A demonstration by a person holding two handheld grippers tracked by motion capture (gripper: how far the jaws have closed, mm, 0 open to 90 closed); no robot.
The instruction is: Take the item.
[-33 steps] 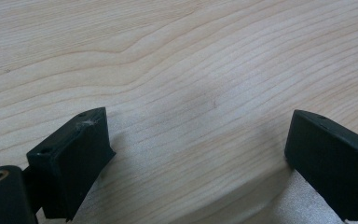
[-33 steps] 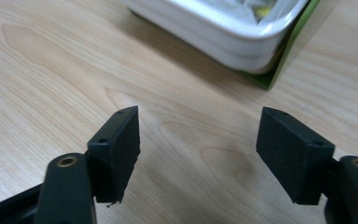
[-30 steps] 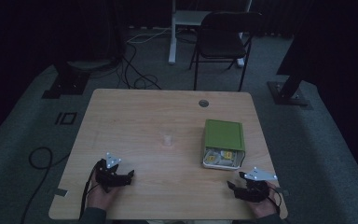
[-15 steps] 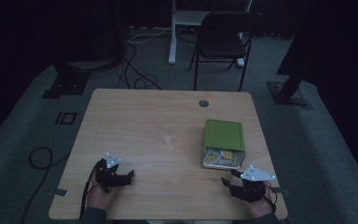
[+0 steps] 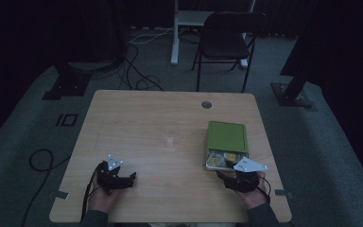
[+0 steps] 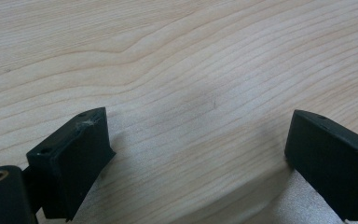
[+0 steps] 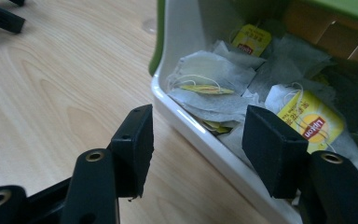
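Two grippers sit low in frame. The right gripper (image 7: 196, 149), jaws just reopening and holding nothing, straddles the tea-bag box (image 7: 186, 121) rim. The left gripper (image 6: 200, 158) gapes empty over bare table (image 6: 177, 56).

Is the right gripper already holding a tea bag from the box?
No: the right gripper stands open at the box rim, tea bags lying beyond its pads.

Green box of tea bags, right of the high view.
The box (image 5: 226, 136) lies partly open; white tea bags (image 7: 214, 88) with yellow tags fill its white tray.
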